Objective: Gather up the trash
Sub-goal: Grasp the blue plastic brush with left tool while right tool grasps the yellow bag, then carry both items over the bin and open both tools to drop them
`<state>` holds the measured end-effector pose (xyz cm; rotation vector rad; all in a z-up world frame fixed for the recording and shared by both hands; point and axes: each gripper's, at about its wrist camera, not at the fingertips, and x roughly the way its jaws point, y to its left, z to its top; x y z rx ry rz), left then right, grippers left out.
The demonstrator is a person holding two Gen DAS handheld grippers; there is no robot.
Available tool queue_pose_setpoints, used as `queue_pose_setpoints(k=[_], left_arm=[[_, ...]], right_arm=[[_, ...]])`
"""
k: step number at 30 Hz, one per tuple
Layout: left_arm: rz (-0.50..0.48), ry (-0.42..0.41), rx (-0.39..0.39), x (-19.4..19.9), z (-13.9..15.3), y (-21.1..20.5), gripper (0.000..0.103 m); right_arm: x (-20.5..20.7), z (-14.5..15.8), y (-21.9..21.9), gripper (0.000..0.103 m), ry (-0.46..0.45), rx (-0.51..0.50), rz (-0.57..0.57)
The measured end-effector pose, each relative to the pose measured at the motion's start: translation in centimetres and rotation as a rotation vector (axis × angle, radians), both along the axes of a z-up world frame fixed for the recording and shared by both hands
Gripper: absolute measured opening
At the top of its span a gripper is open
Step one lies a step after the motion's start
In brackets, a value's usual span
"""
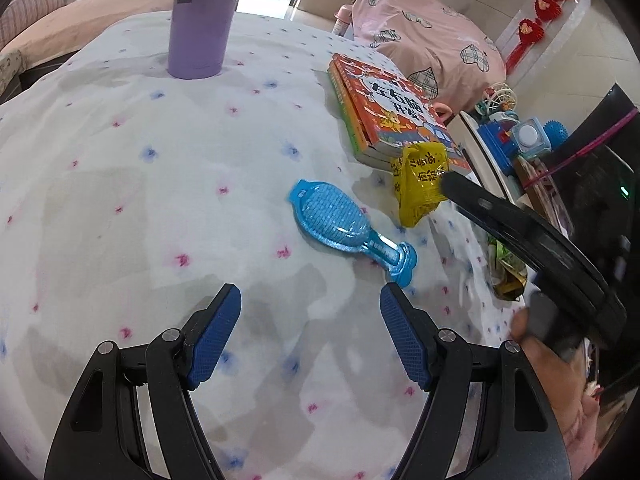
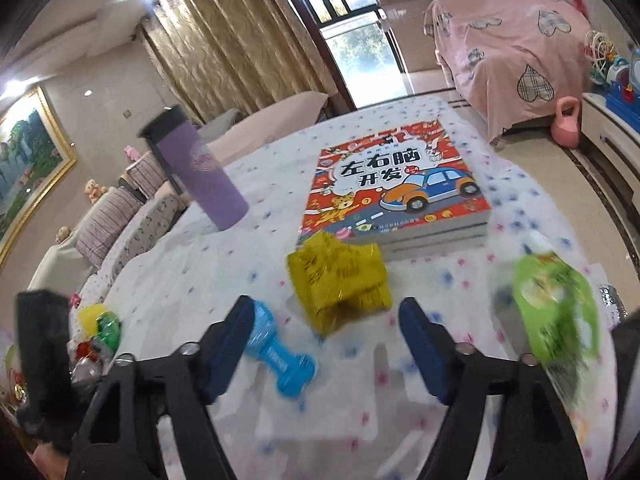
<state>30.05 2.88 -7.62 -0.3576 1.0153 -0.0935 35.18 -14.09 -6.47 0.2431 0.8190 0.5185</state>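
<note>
A crumpled yellow wrapper (image 2: 340, 280) lies on the white flowered tablecloth (image 2: 360, 412) in front of a stack of books; it also shows in the left wrist view (image 1: 420, 184). My right gripper (image 2: 326, 348) is open, just short of the wrapper, jaws to either side of it. A green snack pouch (image 2: 556, 308) lies at the right, near the table edge, and shows partly in the left wrist view (image 1: 506, 272). My left gripper (image 1: 310, 332) is open and empty above bare cloth. The right gripper's finger (image 1: 480, 204) reaches the wrapper in the left wrist view.
A blue hairbrush (image 1: 340, 224) lies in the middle of the table, its handle (image 2: 280, 364) by my right gripper's left jaw. A purple tumbler (image 1: 200, 20) stands at the far side. Orange children's books (image 2: 396, 184) lie beyond the wrapper. Toys (image 2: 96, 332) sit at the left.
</note>
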Motion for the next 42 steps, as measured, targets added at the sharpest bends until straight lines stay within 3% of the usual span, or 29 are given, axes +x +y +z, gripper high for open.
queue_pose_setpoints(k=[2,4,7,13,15,16,17,20,24,29,42], left_arm=[[-0.002,0.005,-0.001,0.5,-0.1,-0.3,0.074],[-0.004,0.010,-0.006,1.0,-0.2,-0.7,0.074],[-0.007,0.013,-0.020,1.9,-0.3,-1.4,0.074],[0.014,0.026,0.008,4.4,-0.9,-3.2,0.074],[0.021,0.007,0.073,5.3,-0.9,-4.1,0.073],[0.016,0.001,0.102,5.5,-1.0,-4.5,0.070],[0.004,-0.011,0.137,5.7,-1.0,-5.1,0.058],[-0.058,-0.037,0.240,5.6,-1.1,-6.5,0.039],[-0.126,-0.049,0.198,4.1,-0.9,-6.4,0.021],[-0.162,-0.068,0.146,1.1,-0.1,-5.8,0.020],[-0.280,-0.126,0.060,-4.5,2.6,-9.9,0.019]], right_arm=[[1.2,-0.7,0.4,0.061,0.016,-0.008,-0.005],[2.1,-1.4,0.7,0.027,0.038,-0.017,-0.002],[1.8,-1.3,0.1,0.023,0.032,-0.001,-0.006],[-1.1,0.4,-3.2,0.020,-0.001,0.073,-0.062],[-1.9,1.2,-4.3,0.020,-0.020,0.099,-0.085],[-2.5,1.6,-5.0,0.020,-0.033,0.107,-0.101],[-3.0,1.9,-5.5,0.020,-0.040,0.117,-0.112],[-4.1,2.7,-6.8,0.020,-0.048,0.140,-0.137],[-5.4,3.2,-7.8,0.020,-0.056,0.160,-0.149],[-7.4,3.7,-8.5,0.020,-0.065,0.175,-0.154],[-13.5,2.1,-10.4,0.020,-0.033,0.172,-0.181]])
